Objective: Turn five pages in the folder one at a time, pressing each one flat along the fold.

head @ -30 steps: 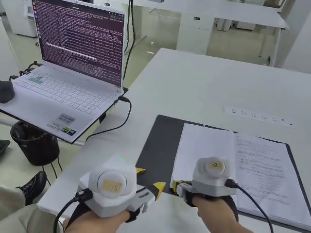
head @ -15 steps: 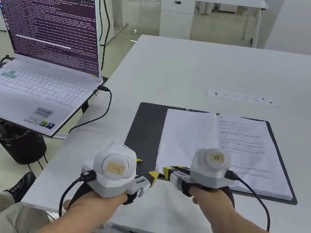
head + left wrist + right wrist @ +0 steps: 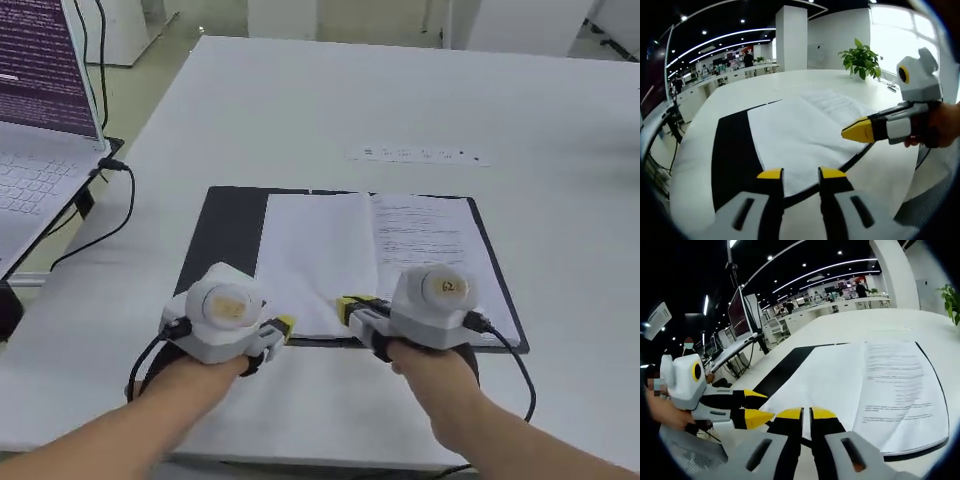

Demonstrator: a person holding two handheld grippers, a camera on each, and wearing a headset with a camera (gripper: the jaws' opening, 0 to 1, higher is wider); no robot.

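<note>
Folder (image 3: 225, 230): open flat on the white table (image 3: 400, 100), just ahead of both grippers.
Left gripper (image 3: 801, 174): jaws slightly parted, empty.
Right gripper (image 3: 806, 413): jaws pressed together, pinching nothing; the nearer one to the fold (image 3: 371, 250).
Long axis: fold runs away from the person.
Writing: printed page (image 3: 425, 250) right of the fold, text apparently too small to read.

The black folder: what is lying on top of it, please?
A blank white page and a printed page lie on the folder; its left part is bare. Any sheets under these two are covered.
</note>
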